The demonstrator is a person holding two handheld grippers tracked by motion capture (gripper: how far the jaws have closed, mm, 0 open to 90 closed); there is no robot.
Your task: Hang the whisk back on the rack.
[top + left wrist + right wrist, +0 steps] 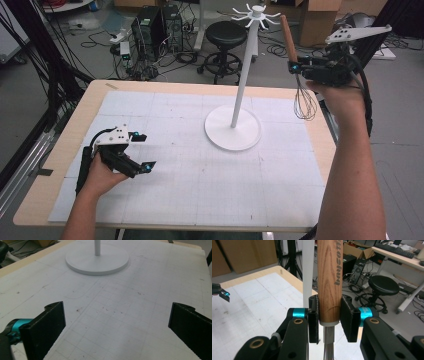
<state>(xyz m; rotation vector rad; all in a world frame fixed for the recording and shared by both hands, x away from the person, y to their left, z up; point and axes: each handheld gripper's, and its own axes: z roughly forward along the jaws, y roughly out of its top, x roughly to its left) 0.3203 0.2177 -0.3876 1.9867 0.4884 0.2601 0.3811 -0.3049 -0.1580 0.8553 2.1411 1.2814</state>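
A whisk (295,65) with a wooden handle (329,280) and wire loops (305,104) hangs upright, loops down, above the table's right edge. My right gripper (296,66) is shut on the lower end of that handle; its pads (348,318) press both sides of the wood. A white stand (245,75) with a round base (233,128) and hooks at its top (256,14) rises from the mat's middle, left of the whisk. My left gripper (141,151) rests low at the mat's left, jaws wide apart and nothing between them; its pads (47,327) frame bare mat.
A white gridded mat (200,165) covers the wooden table (65,135). Behind the table stand a black stool (226,37), computer towers (150,27), cables and cardboard boxes (320,20). Another table with a keyboard (397,250) stands far off.
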